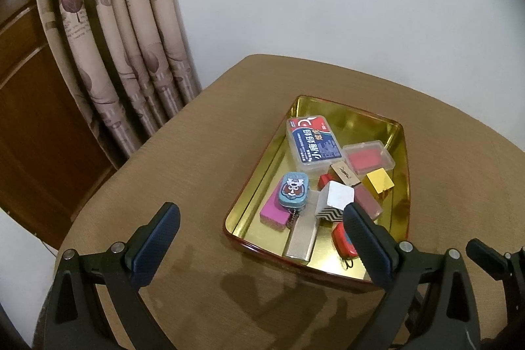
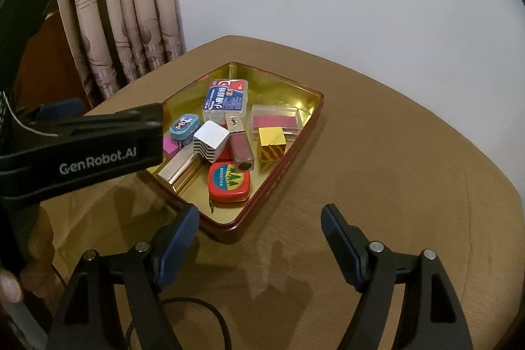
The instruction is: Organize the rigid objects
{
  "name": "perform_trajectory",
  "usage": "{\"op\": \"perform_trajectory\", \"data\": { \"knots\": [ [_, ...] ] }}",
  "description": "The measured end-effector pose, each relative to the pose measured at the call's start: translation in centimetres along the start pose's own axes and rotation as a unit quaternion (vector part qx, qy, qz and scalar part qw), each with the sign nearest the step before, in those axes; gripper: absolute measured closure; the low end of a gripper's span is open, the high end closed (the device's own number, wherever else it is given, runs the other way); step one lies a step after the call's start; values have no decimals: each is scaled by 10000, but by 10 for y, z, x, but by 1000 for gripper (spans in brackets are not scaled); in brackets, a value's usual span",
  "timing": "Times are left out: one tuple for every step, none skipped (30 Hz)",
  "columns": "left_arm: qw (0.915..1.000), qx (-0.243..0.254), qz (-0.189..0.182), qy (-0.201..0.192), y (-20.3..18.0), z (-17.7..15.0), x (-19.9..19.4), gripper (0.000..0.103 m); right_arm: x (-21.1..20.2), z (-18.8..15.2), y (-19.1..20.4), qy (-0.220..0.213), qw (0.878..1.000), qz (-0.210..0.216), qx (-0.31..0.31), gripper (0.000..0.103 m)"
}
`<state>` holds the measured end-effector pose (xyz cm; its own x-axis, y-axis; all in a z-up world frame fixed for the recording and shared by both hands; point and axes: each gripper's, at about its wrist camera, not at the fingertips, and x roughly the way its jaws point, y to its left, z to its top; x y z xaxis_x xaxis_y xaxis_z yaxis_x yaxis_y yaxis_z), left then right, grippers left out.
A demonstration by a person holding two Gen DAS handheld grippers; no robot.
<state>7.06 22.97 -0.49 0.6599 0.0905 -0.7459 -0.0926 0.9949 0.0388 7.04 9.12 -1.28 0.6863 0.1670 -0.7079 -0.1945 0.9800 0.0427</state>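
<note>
Both claws, left (image 1: 261,220) and right (image 2: 261,222), hung open and empty over the table (image 2: 393,186). The tin (image 2: 308,123), mid-frame, held the small boxes, among them a cube (image 2: 210,141).

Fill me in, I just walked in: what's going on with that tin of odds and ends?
A person holds a gripper in each hand above a brown table. Both the left gripper and the right gripper are open and hold nothing. The small items, among them a red tape measure and a silver cube, all lie in the gold tin tray.
</note>
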Motion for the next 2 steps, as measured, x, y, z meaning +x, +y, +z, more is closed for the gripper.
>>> {"op": "perform_trajectory", "data": {
  "knots": [
    [10000, -4, 28, 7, 0, 0, 0, 4, 0, 0, 0, -4, 10000, -6, 4, 24],
    [10000, -4, 29, 13, -1, 1, 1, 4, 0, 0, 1, -1, 10000, -3, 4, 24]
  ]
}}
